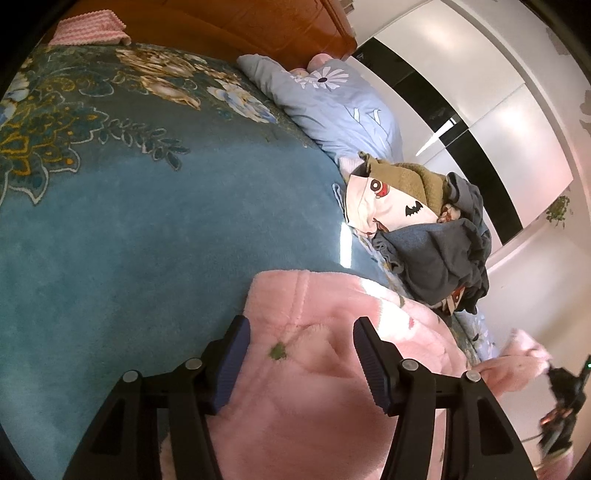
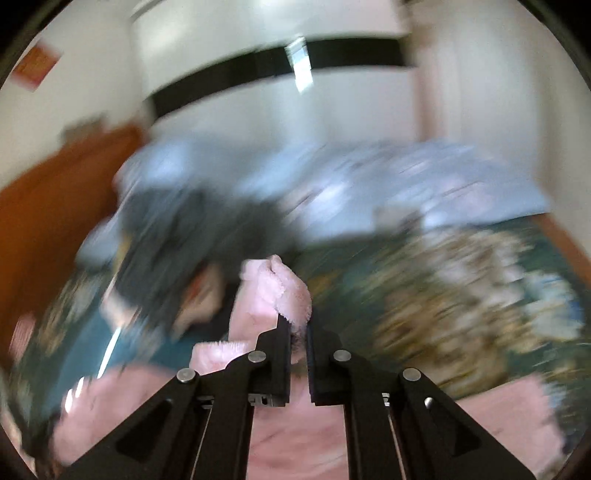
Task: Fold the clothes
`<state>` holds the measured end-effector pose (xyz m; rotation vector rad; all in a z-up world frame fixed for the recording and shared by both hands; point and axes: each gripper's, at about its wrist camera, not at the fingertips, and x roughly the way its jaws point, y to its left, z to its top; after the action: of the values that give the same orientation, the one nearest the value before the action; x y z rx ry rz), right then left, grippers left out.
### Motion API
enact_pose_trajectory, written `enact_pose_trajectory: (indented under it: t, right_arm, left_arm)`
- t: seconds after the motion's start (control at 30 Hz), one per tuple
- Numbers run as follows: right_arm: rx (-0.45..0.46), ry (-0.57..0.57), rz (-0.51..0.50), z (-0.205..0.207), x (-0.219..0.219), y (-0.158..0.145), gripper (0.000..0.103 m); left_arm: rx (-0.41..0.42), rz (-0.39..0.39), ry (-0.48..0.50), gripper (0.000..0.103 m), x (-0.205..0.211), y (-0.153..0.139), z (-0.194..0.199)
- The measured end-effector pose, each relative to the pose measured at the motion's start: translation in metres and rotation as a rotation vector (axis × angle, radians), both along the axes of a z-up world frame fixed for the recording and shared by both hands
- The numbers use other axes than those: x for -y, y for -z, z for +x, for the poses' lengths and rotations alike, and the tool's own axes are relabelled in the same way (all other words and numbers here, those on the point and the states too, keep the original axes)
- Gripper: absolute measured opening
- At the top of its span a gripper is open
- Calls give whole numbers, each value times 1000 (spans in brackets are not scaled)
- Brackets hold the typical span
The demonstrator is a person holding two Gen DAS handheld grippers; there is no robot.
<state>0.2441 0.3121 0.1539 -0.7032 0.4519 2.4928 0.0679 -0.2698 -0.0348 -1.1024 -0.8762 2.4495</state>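
Observation:
A fluffy pink garment (image 1: 317,376) lies on the teal floral blanket (image 1: 129,229) of a bed. My left gripper (image 1: 301,332) is open, its two fingers standing on either side of a stretch of the pink fabric with a small green mark. My right gripper (image 2: 297,325) is shut on a bunched edge of the pink garment (image 2: 273,291) and holds it lifted above the bed. The right wrist view is heavily motion-blurred. The right gripper also shows in the left wrist view (image 1: 561,398), at the far right with pink fabric beside it.
A pile of unfolded clothes (image 1: 424,221), dark grey, olive and white printed, sits at the bed's right side. A light blue quilt (image 1: 332,99) lies by the brown headboard (image 1: 258,29). A folded pink striped item (image 1: 88,29) is at the far corner. White wardrobe doors (image 1: 498,110) stand beyond.

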Motion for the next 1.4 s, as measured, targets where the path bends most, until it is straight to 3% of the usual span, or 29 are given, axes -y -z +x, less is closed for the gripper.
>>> enact_pose_trajectory:
  t: [0.13, 0.3, 0.43, 0.5, 0.6, 0.73, 0.87, 0.9, 0.93, 1.03, 1.13, 1.4]
  right_arm:
    - [-57, 262, 13, 57, -73, -21, 7]
    - [-18, 495, -94, 120, -137, 26, 6]
    - [-25, 569, -270, 155, -159, 75, 7]
    - [-20, 543, -290, 147, -162, 79, 7]
    - [-58, 465, -285, 116, -152, 56, 7]
    - [-221, 343, -288, 74, -150, -11, 6]
    - [-380, 300, -173, 84, -152, -73, 6]
    - [-364, 321, -152, 89, -155, -71, 6]
    - [-343, 343, -134, 95, -159, -67, 6]
    - [-203, 413, -164, 115, -177, -10, 6]
    - [-91, 509, -314, 139, -196, 75, 6]
    - [-42, 549, -405, 157, -201, 130, 7]
  left_arm:
    - [-2, -10, -3, 62, -1, 1, -1]
    - [4, -10, -10, 62, 1, 4, -1]
    - [4, -13, -7, 62, 0, 6, -3]
    - [-3, -16, -3, 62, 0, 7, -3]
    - [-14, -1, -1, 63, 2, 8, -3]
    - [-31, 26, -2, 63, 5, 8, 0]
    - [-37, 22, 0, 63, 4, 7, 1]
    - [-35, 20, 1, 63, 3, 7, 0]
    - [-33, 16, 3, 63, 3, 7, -1]
    - [-29, 6, 7, 64, 1, 7, -1]
    - [-31, 13, 8, 64, 2, 7, 0]
    - [-28, 6, 8, 64, 0, 7, -1]
